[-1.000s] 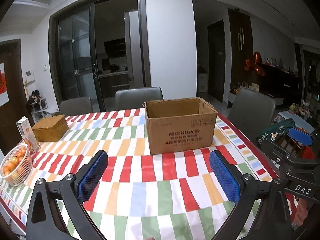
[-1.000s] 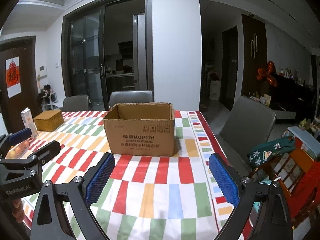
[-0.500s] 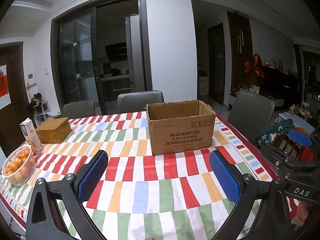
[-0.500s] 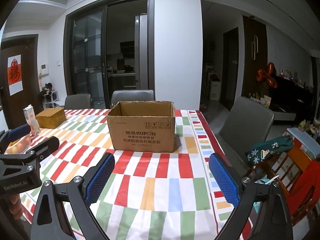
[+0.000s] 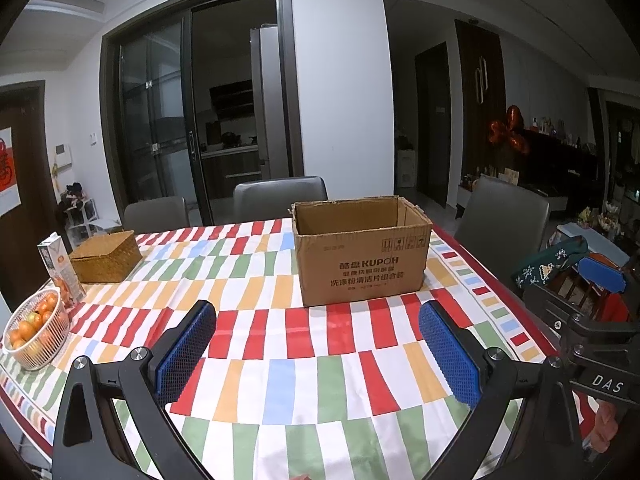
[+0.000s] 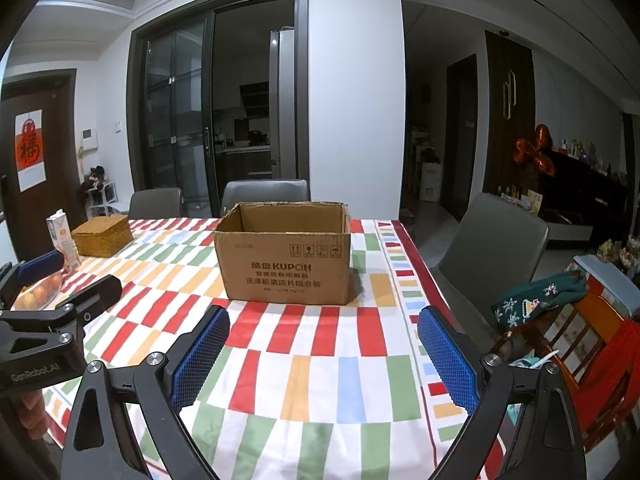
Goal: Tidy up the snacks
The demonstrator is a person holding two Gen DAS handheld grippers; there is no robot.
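the left hand-held gripper (image 5: pixel 318 356) was held level with its blue-padded fingers (image 5: pixel 186 354) spread wide and nothing between them. the right hand-held gripper (image 6: pixel 322 360) sat beside it, level too, its jaws equally wide and empty. fingertips of the person's left hand (image 6: pixel 32 414) showed under the left tool's body, and a bit of the right hand (image 5: pixel 602 428) showed at the other.

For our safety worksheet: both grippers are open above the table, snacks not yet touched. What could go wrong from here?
1. The juice carton stands tall and narrow right beside the fruit basket; a reach there might topple it.
2. The basket sits near the table edge and could be nudged off.
3. The cardboard box is light and may slide.
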